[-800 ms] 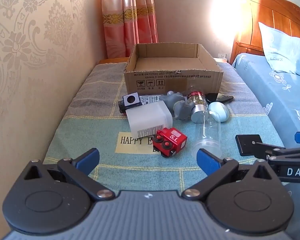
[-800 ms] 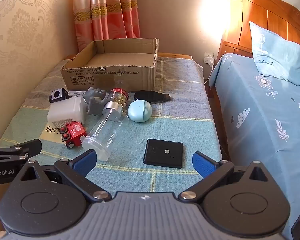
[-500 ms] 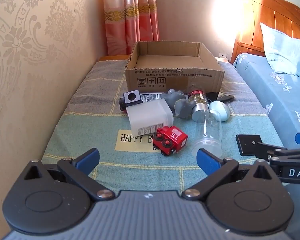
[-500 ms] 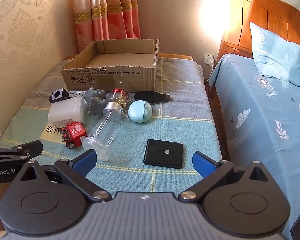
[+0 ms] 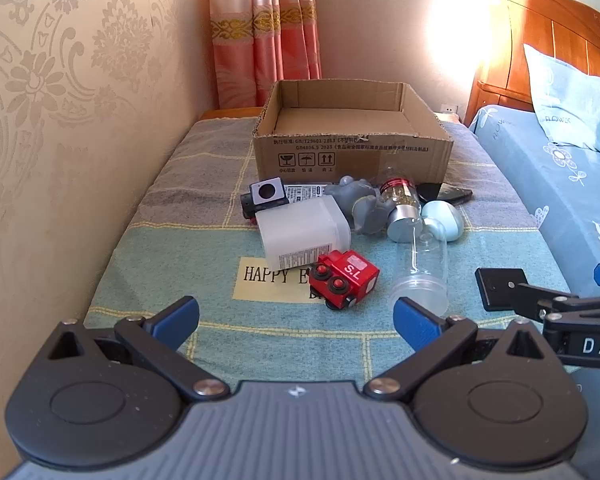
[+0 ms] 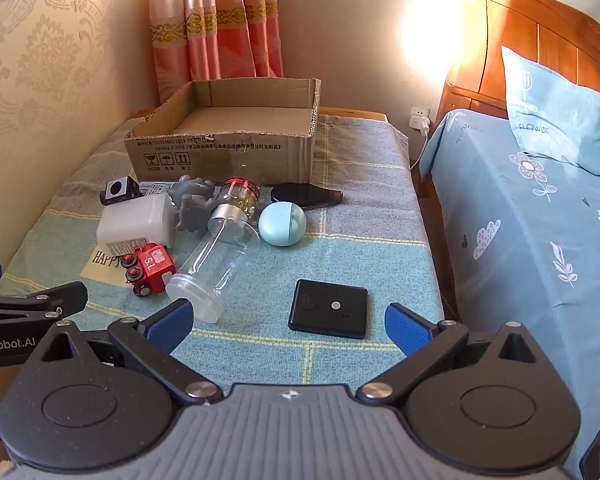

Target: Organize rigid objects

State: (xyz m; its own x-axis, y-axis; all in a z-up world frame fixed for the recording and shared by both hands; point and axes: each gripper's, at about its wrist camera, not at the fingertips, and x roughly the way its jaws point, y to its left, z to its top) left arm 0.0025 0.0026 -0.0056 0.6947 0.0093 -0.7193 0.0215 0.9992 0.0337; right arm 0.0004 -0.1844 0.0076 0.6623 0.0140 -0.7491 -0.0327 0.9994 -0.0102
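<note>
Red and shiny, the toy train (image 5: pixel 343 278) is lying just ahead of the left claw (image 5: pixel 296 316), which is gaping wide. The right claw (image 6: pixel 287 324) is also gaping wide, with the flat black box (image 6: pixel 328 308) lying right between its fingers.

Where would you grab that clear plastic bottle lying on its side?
Probably around the middle of the clear plastic bottle, coming down from above with the fingers across its width. It lies flat, open mouth towards the right gripper, and its round body is narrow enough there. The small red toy train sits close on one side, so go carefully.
</note>
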